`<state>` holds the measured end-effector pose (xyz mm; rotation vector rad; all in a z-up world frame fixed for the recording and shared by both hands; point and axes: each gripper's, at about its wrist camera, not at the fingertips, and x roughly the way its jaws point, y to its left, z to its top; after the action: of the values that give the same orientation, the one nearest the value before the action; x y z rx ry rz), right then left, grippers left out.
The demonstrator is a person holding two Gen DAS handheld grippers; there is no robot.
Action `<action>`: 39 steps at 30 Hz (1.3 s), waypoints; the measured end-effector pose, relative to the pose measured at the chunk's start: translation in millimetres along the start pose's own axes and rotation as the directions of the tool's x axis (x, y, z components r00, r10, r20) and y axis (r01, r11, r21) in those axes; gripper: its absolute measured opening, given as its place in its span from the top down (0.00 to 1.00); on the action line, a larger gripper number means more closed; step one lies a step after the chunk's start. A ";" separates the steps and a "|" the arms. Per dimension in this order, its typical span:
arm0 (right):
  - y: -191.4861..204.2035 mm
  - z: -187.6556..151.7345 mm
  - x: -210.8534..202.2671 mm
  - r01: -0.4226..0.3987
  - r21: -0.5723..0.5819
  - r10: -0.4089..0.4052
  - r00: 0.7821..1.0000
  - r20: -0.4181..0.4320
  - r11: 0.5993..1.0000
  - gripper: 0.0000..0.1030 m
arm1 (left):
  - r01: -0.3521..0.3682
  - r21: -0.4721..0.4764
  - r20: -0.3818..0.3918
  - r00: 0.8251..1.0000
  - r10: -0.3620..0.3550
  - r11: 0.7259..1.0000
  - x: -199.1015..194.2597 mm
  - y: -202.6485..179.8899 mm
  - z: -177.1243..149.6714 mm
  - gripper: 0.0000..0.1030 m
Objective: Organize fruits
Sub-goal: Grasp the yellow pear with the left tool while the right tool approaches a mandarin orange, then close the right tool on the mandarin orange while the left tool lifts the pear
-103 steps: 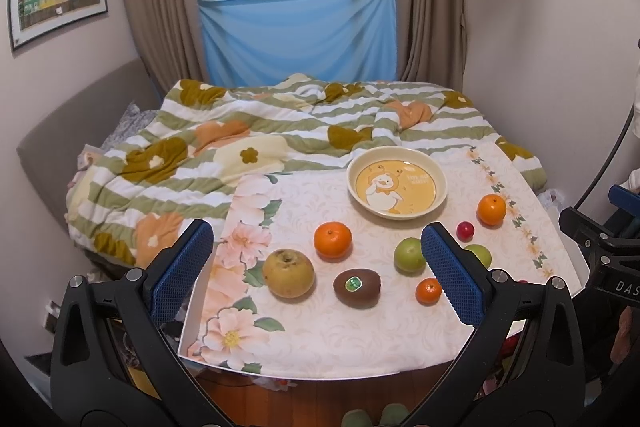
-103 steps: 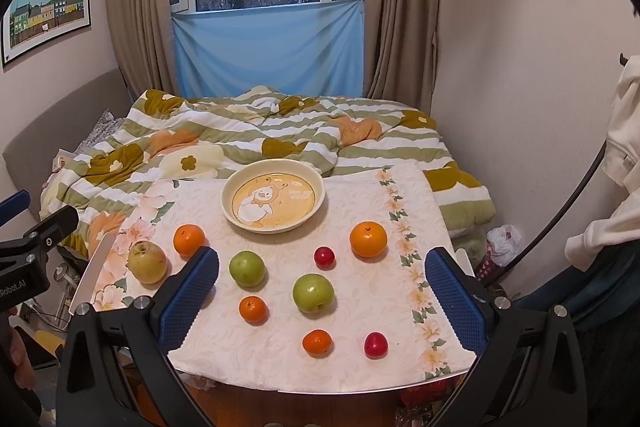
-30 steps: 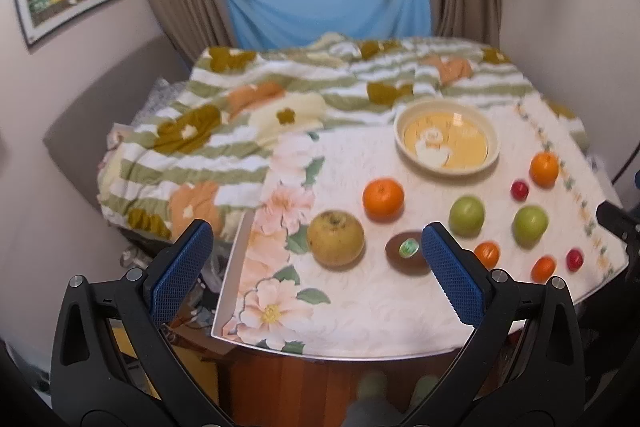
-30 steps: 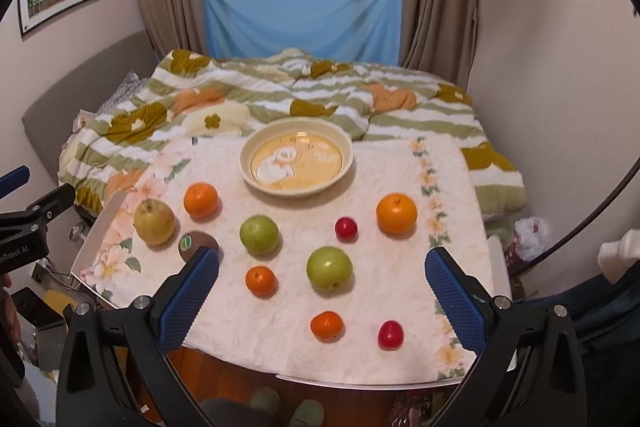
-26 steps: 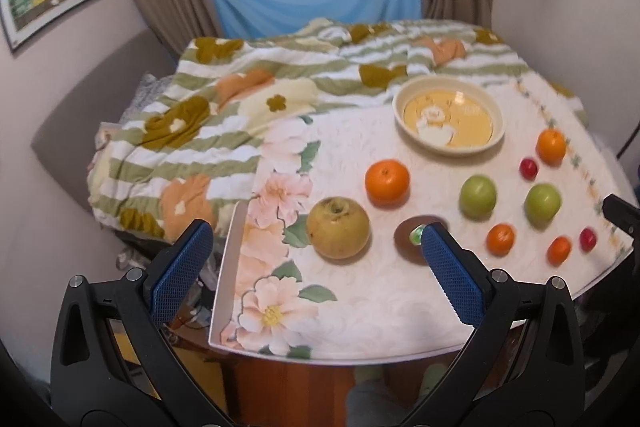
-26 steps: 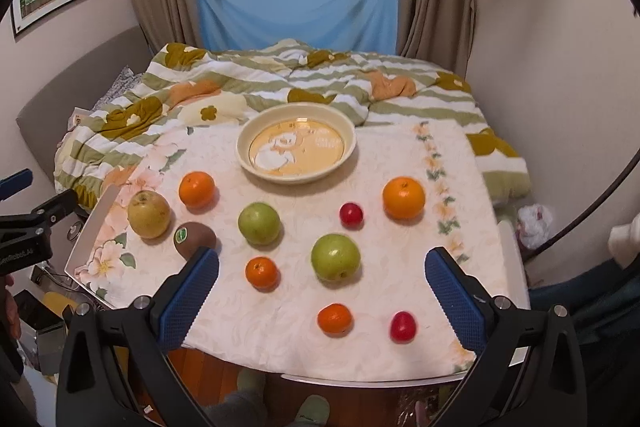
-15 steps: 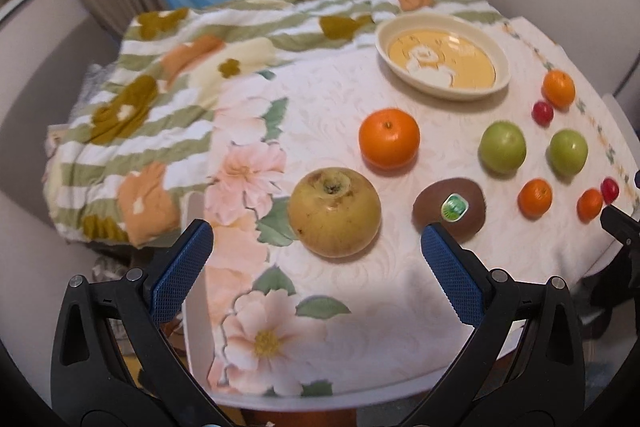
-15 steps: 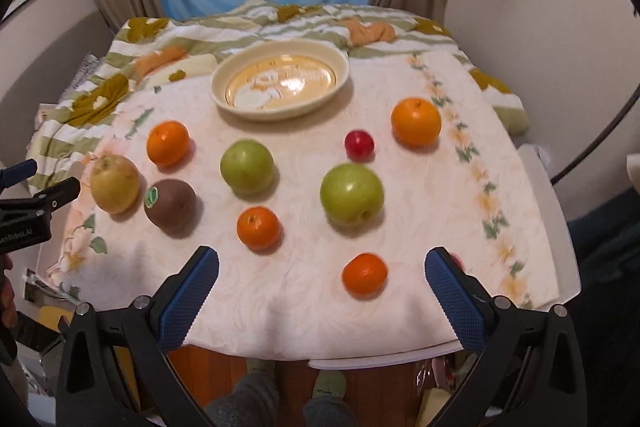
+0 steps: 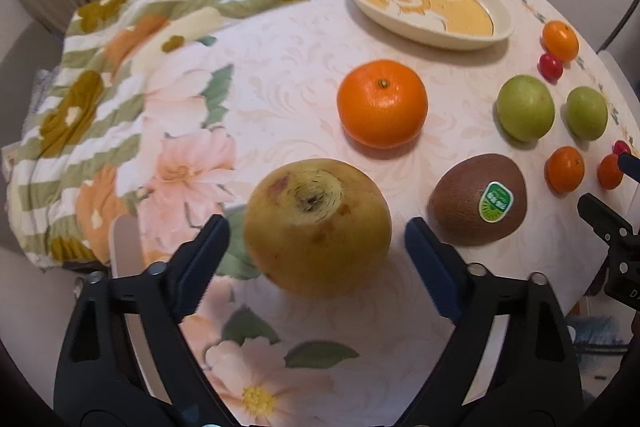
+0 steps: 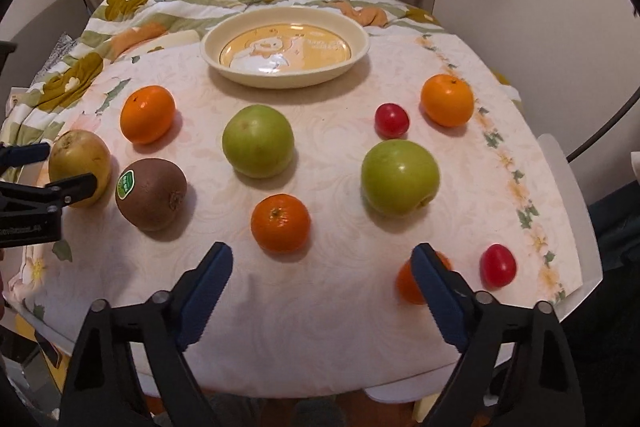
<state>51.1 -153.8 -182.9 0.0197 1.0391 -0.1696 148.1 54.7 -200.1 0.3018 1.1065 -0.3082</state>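
Nearest in the left wrist view, the left gripper (image 9: pixel 316 251) is spread wide, its two blue pads on either side of a yellowish-brown pear (image 9: pixel 317 227) with a small gap on each side, not touching it. The pear sits on a table (image 9: pixel 280 75) covered by a pale floral cloth. Just to the right of the pear lies a brown kiwi (image 9: pixel 478 203) with a green sticker. Beyond these sits a large orange (image 9: pixel 382 103), and farther still an empty cream bowl (image 9: pixel 426 3) with a yellow cartoon picture inside. To the right are two green apples (image 9: pixel 525 107), small oranges and small red fruits.

In the right wrist view, the right gripper (image 10: pixel 322 279) is also spread wide, holding nothing, low over the near edge of the table. Its right pad partly hides a small orange (image 10: pixel 406 285); a red tomato (image 10: pixel 497 265) lies just to the right of that. Another small orange (image 10: pixel 280 223) sits ahead between the pads. Past it are the two green apples, a second red tomato (image 10: pixel 392 120) and an orange (image 10: pixel 447 99) at the right. The bowl stands at the far side. Behind the table is a bed with a striped flowered quilt (image 10: pixel 120 23).
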 end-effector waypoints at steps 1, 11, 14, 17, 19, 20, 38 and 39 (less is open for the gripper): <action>1.5 0.8 2.0 0.003 0.005 -0.003 1.000 -0.006 1.000 0.17 | 0.005 0.004 -0.006 1.000 -0.004 1.000 3.5 0.9 1.7 0.14; 3.5 5.4 23.1 -0.002 0.053 0.006 0.998 -0.066 0.999 0.37 | 0.038 0.030 -0.017 0.999 -0.038 0.999 13.8 5.4 5.8 0.20; 8.3 8.2 25.8 -0.010 0.045 0.013 0.998 -0.068 0.999 0.43 | 0.039 0.036 -0.019 0.999 -0.039 0.999 13.3 5.4 6.2 0.20; 13.6 11.1 27.8 -0.018 0.032 0.020 0.998 -0.067 0.999 0.45 | 0.049 0.027 -0.021 0.999 -0.049 0.998 12.7 8.3 5.8 0.20; 16.1 13.6 29.8 -0.021 0.024 0.022 0.997 -0.068 0.999 0.48 | 0.051 0.025 -0.021 0.998 -0.051 0.998 12.2 10.1 4.7 0.20; 16.9 14.1 30.8 -0.022 0.021 0.023 0.997 -0.070 1.000 0.50 | 0.050 0.023 -0.021 0.999 -0.049 0.998 11.7 10.7 3.9 0.20; 17.4 24.9 12.0 -0.032 0.006 0.033 0.999 -0.032 0.999 0.66 | 0.059 -0.041 0.038 0.998 -0.058 0.997 -21.8 25.2 -5.2 0.20; 16.7 26.9 8.5 -0.033 0.007 0.033 0.999 -0.025 0.999 0.66 | 0.062 -0.043 0.047 0.997 -0.060 0.997 -26.4 26.1 -4.6 0.20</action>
<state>80.8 -141.0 -177.6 0.0449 1.0630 -0.1433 143.6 82.8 -175.9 0.2203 1.0774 -0.3430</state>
